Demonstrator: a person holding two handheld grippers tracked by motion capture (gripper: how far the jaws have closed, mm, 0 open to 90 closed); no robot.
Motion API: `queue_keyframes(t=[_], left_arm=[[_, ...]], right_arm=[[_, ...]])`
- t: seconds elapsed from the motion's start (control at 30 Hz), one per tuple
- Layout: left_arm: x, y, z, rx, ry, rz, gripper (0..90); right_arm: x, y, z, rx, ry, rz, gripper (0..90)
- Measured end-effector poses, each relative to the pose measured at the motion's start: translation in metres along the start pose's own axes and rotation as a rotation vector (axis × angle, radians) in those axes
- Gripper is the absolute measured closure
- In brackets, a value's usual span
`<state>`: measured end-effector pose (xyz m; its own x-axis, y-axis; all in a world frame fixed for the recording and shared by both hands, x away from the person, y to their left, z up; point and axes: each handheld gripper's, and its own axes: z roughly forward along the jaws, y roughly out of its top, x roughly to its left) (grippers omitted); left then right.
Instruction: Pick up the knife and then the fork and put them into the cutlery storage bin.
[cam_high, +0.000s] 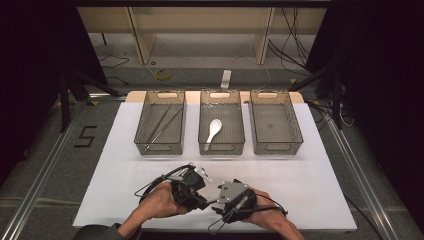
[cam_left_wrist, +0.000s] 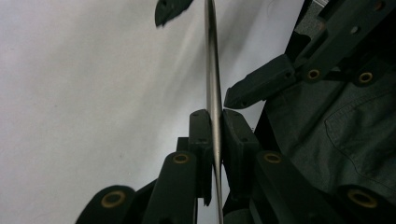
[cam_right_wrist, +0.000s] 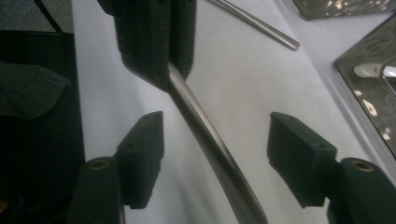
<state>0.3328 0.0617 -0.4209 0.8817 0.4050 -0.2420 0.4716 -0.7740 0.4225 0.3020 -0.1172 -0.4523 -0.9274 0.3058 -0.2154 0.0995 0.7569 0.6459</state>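
A slim, shiny metal rod stands clamped between black pads, slanting above the white table cover.

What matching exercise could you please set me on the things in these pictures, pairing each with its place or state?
Things:
1. white spoon
2. left gripper
3. right gripper
4. thin metal sticks

Places or states:
A. in the left basket
B. open, one jaw on each side of the metal rod
C. in the middle basket
D. shut on the metal rod

Pairs: 1-C, 2-D, 3-B, 4-A.
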Motion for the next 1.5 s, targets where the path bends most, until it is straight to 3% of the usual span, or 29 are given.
queue_keyframes(t=[0.33,0.6,0.73,0.8,0.87,0.97,1.03,1.1,1.13,1.27,1.33,1.5], left_arm=[[-0.002,0.002,0.002,-0.001,-0.039,0.003,82.0],[-0.001,0.003,0.003,0.018,-0.048,0.033,81.8],[-0.002,0.006,0.005,0.036,-0.048,0.064,79.8],[-0.002,0.007,0.001,0.018,-0.043,0.065,77.3],[-0.001,0.007,-0.004,-0.005,-0.046,0.069,72.3],[0.000,0.007,-0.012,-0.066,-0.014,0.062,60.1],[0.000,0.007,-0.020,-0.127,0.029,0.062,58.2],[0.001,0.008,-0.028,-0.180,0.042,0.050,48.9],[0.001,0.008,-0.028,-0.180,0.042,0.050,45.9],[0.005,0.006,-0.037,-0.216,0.067,0.048,37.0],[0.010,0.003,-0.043,-0.269,0.083,0.026,34.7],[0.012,0.000,-0.054,-0.340,0.112,0.016,29.1]], right_arm=[[0.008,0.002,0.003,0.001,-0.007,-0.118,56.7],[0.011,0.002,0.004,-0.005,0.014,-0.198,73.6],[0.016,0.003,0.004,0.028,0.020,-0.279,80.6],[0.018,0.003,0.005,0.052,0.022,-0.325,84.0],[0.019,0.002,0.007,0.051,0.022,-0.299,84.2],[0.014,0.001,0.003,0.044,0.009,-0.293,84.3],[0.011,0.000,0.002,0.051,-0.004,-0.280,84.4],[0.008,-0.001,0.002,0.068,-0.013,-0.262,84.4],[0.007,-0.002,0.002,0.072,-0.024,-0.261,84.4],[0.001,-0.007,0.000,0.088,-0.045,-0.234,84.4],[-0.003,-0.010,-0.001,0.101,-0.066,-0.216,84.4],[-0.014,-0.018,-0.003,0.131,-0.101,-0.173,84.4]])
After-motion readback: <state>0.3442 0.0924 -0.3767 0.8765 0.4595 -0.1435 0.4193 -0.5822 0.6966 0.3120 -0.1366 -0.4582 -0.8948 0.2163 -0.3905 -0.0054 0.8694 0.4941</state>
